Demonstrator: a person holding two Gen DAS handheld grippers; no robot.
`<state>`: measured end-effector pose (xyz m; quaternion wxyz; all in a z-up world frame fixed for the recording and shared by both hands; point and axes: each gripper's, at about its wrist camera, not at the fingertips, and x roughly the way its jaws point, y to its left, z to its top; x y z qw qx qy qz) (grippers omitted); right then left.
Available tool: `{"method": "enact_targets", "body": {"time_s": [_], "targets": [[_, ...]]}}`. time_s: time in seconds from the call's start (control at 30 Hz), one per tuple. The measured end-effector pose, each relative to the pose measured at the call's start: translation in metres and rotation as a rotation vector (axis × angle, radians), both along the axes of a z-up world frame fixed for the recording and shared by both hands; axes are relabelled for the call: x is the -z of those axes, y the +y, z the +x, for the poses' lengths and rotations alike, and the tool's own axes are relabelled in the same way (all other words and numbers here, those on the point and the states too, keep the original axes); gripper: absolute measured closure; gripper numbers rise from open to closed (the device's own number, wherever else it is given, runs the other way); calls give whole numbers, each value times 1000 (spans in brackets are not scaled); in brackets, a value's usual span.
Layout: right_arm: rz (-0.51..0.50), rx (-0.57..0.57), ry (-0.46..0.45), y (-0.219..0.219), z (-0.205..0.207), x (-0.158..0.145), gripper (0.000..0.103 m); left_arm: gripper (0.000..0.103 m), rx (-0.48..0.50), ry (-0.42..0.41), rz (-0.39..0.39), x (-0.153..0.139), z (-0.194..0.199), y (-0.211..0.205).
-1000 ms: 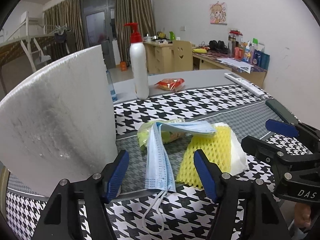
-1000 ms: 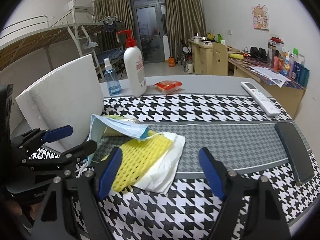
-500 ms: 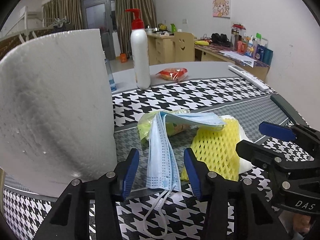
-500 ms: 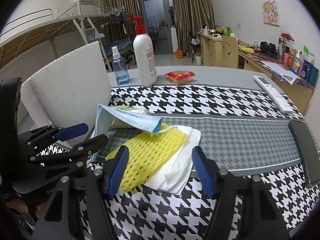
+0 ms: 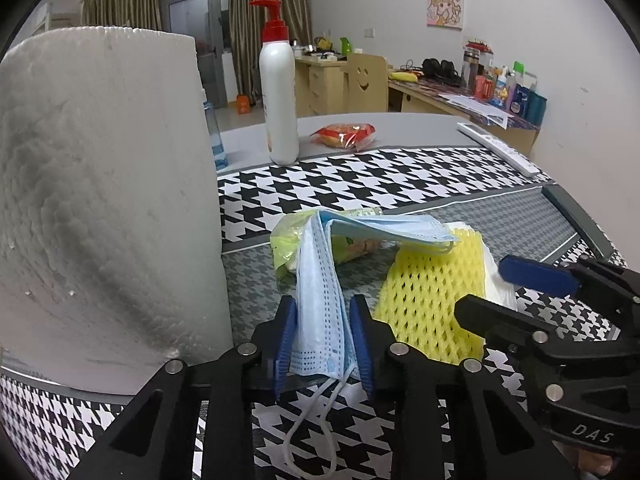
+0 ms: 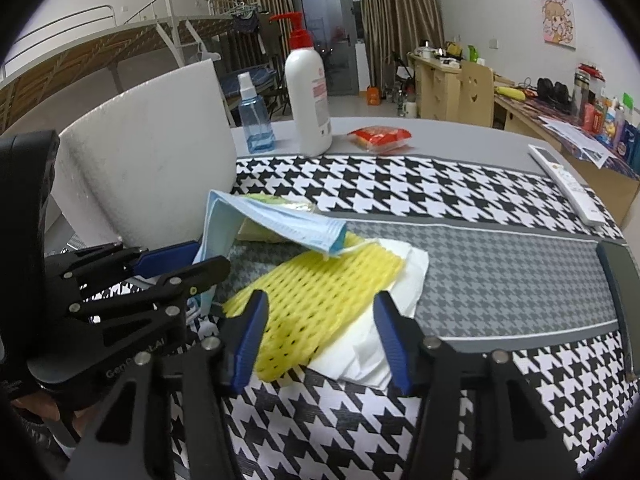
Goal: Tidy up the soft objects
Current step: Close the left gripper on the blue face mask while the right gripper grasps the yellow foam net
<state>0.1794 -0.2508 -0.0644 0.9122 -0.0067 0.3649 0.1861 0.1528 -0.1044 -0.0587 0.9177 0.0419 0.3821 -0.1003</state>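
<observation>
A blue face mask (image 5: 320, 304) hangs over a green snack packet (image 5: 286, 236) and a yellow foam net (image 5: 432, 300). My left gripper (image 5: 322, 344) has its blue pads on both sides of the mask's near end and grips it. The yellow net (image 6: 316, 296) lies on a white tissue (image 6: 404, 268). My right gripper (image 6: 320, 336) is open, its pads either side of the net and tissue's near edge. The left gripper also shows in the right wrist view (image 6: 176, 264), and the mask (image 6: 276, 220) arches up from it.
A large white foam board (image 5: 100, 200) stands at the left. A white pump bottle (image 5: 278, 92), a blue spray bottle (image 6: 254, 120) and a red snack packet (image 5: 346, 134) stand at the back of the houndstooth cloth (image 5: 400, 176). A remote (image 6: 564, 184) and a dark phone (image 6: 620, 288) lie on the right.
My left gripper has moved forward and closed from wide open onto the mask's near end. My right gripper has moved forward to the net and narrowed somewhat.
</observation>
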Motion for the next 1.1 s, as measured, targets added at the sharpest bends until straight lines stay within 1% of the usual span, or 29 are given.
{"method": "enact_targets", "body": {"time_s": [0.1, 0.23, 0.27, 0.57, 0.67, 0.73, 0.8, 0.87, 0.9, 0.97, 1.1], "targets": [[1, -2, 18, 1, 3, 3, 50, 80, 4, 5, 2, 2, 1, 1], [-6, -2, 39, 2, 6, 8, 52, 85, 10, 8, -2, 3, 2, 1], [-9, -3, 44, 2, 6, 9, 54, 86, 11, 6, -2, 3, 1, 0], [-39, -2, 91, 7, 9, 17, 54, 87, 24, 39, -26, 8, 5, 1], [-44, -2, 93, 7, 9, 17, 55, 87, 27, 41, -29, 8, 5, 1], [-47, -1, 95, 8, 10, 18, 61, 87, 27, 43, -33, 8, 5, 1], [-41, -5, 97, 8, 10, 17, 71, 88, 27, 45, -32, 8, 5, 1], [-40, -3, 93, 8, 10, 17, 78, 88, 29, 48, -35, 9, 5, 2], [-42, -2, 87, 9, 10, 16, 84, 88, 29, 46, -35, 9, 5, 2], [-37, 0, 82, 8, 9, 14, 90, 88, 29, 41, -39, 9, 4, 2], [-23, 3, 62, 7, 6, 6, 91, 92, 31, 24, -45, 6, 2, 3]]}}
